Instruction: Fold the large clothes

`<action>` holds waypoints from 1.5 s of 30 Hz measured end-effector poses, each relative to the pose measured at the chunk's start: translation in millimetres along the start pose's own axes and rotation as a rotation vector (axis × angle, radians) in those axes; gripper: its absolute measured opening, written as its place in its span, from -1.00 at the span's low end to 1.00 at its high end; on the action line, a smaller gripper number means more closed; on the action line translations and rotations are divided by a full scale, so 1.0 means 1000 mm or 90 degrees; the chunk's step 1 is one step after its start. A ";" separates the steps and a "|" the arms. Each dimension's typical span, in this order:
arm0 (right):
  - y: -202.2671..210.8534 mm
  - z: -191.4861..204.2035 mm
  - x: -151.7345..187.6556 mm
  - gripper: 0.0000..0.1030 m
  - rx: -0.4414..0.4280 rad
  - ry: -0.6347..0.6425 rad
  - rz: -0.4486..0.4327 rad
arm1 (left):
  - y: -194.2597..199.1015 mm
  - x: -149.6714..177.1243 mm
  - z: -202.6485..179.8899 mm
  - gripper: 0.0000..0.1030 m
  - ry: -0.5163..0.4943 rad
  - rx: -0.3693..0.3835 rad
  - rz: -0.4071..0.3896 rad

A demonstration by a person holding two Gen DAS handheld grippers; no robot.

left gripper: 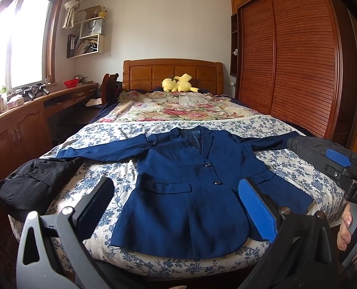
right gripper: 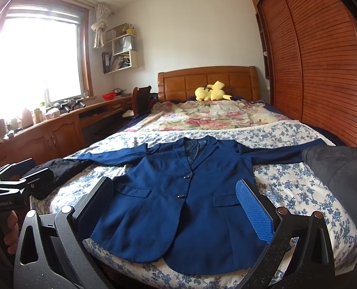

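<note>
Bed carries the navy blazer, spread flat, buttoned, sleeves out. Left gripper and right gripper hover near its hem, jaws wide, empty. Folding seems unstarted; next, probably grasp a sleeve.

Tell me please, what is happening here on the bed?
A person holds a gripper in each hand at the foot of the bed, about to fold clothes. A navy blazer lies flat, face up and buttoned, with both sleeves spread out to the sides. The left gripper and the right gripper are both open and hold nothing. A black garment lies to the left of the blazer and a grey garment to its right. No fold has been made yet.
</note>
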State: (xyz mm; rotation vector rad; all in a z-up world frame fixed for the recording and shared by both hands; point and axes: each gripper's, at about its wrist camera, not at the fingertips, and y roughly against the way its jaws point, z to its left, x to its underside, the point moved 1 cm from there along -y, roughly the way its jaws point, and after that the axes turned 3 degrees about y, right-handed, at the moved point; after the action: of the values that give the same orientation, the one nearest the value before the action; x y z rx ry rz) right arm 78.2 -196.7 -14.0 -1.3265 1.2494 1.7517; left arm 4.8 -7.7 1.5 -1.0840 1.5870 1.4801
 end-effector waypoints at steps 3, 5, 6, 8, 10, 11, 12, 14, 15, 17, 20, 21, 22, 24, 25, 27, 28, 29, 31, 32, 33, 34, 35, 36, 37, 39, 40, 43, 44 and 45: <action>0.000 0.000 -0.001 1.00 0.000 0.000 0.001 | 0.000 0.000 -0.001 1.00 -0.001 0.000 0.000; -0.001 0.000 0.000 1.00 0.000 0.000 0.000 | 0.000 0.000 -0.001 1.00 -0.001 0.000 0.000; -0.001 0.000 0.000 1.00 0.000 0.000 0.001 | 0.000 0.000 -0.002 1.00 -0.002 -0.001 -0.001; -0.001 -0.001 0.000 1.00 0.000 0.000 0.002 | 0.000 -0.001 -0.004 1.00 -0.005 -0.001 -0.001; -0.001 -0.001 0.000 1.00 0.000 0.000 0.002 | -0.001 -0.001 -0.005 1.00 -0.005 0.000 0.000; -0.001 -0.001 0.000 1.00 0.000 0.000 0.002 | -0.001 -0.001 -0.005 1.00 -0.005 0.001 0.000; 0.000 -0.001 0.000 1.00 0.000 0.000 0.002 | -0.001 -0.001 -0.004 1.00 -0.005 0.001 0.000; 0.000 -0.001 0.000 1.00 0.000 0.000 0.002 | -0.001 -0.001 -0.005 1.00 -0.005 0.001 0.000; 0.000 -0.001 0.001 1.00 -0.001 0.000 0.002 | -0.001 -0.001 -0.004 1.00 -0.005 0.002 0.000; 0.000 0.000 0.001 1.00 0.000 0.000 0.002 | -0.001 -0.001 -0.004 1.00 -0.005 0.002 0.000; 0.000 0.000 0.001 1.00 0.000 0.000 0.002 | -0.001 -0.001 -0.004 1.00 -0.005 0.003 0.000; 0.000 0.000 0.000 1.00 0.000 0.000 0.002 | -0.001 -0.001 -0.004 1.00 -0.005 0.002 0.000; 0.000 0.000 0.000 1.00 0.000 0.000 0.003 | -0.001 0.000 -0.004 1.00 -0.005 0.002 0.000; 0.000 0.000 0.000 1.00 0.001 0.001 0.003 | -0.001 -0.001 -0.004 1.00 -0.005 0.003 -0.001; 0.000 -0.001 0.000 1.00 0.001 0.000 0.003 | -0.002 -0.001 -0.004 1.00 -0.005 0.003 0.000; 0.000 -0.001 0.000 1.00 0.000 -0.001 0.004 | -0.002 0.000 -0.003 1.00 -0.005 0.004 0.000; 0.000 0.000 0.001 1.00 0.001 0.000 0.003 | -0.002 0.000 -0.004 1.00 -0.005 0.004 0.000; 0.000 0.000 0.001 1.00 0.000 0.000 0.003 | -0.002 0.000 -0.004 1.00 -0.005 0.005 0.000; 0.000 -0.001 0.001 1.00 0.001 0.000 0.004 | -0.002 0.000 -0.004 1.00 -0.005 0.004 0.000; 0.000 -0.001 0.001 1.00 0.001 0.000 0.004 | -0.002 -0.001 -0.004 1.00 -0.005 0.005 -0.001; 0.000 -0.001 0.001 1.00 0.002 0.000 0.004 | -0.002 0.000 -0.004 1.00 -0.004 0.006 -0.001; 0.000 -0.001 0.001 1.00 0.002 0.000 0.003 | -0.002 0.000 -0.004 1.00 -0.004 0.007 -0.002; -0.001 -0.001 0.001 1.00 0.001 0.000 0.004 | -0.001 0.000 -0.005 1.00 -0.005 0.008 -0.003; 0.000 -0.001 0.001 1.00 0.001 0.000 0.003 | -0.001 0.000 -0.005 1.00 -0.005 0.009 -0.003; -0.001 -0.001 0.001 1.00 0.001 0.000 0.004 | -0.001 0.000 -0.006 1.00 -0.006 0.010 -0.003; -0.001 -0.001 0.001 1.00 0.001 0.000 0.004 | 0.001 0.001 -0.005 1.00 -0.007 0.011 -0.005; -0.001 -0.001 0.001 1.00 0.001 0.000 0.004 | 0.001 0.001 -0.005 1.00 -0.007 0.012 -0.005; -0.001 -0.001 0.001 1.00 0.001 0.000 0.005 | 0.002 0.001 -0.005 1.00 -0.008 0.013 -0.004; -0.001 -0.001 0.001 1.00 0.001 0.000 0.005 | 0.002 0.001 -0.005 1.00 -0.007 0.014 -0.004; -0.001 -0.001 0.001 1.00 0.001 0.000 0.005 | 0.002 0.001 -0.004 1.00 -0.007 0.014 -0.003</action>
State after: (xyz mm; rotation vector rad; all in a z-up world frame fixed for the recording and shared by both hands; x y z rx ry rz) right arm 79.1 -197.5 -15.3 -1.3231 1.2577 1.7545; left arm 2.9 -12.2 1.6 -1.0645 1.5879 1.4597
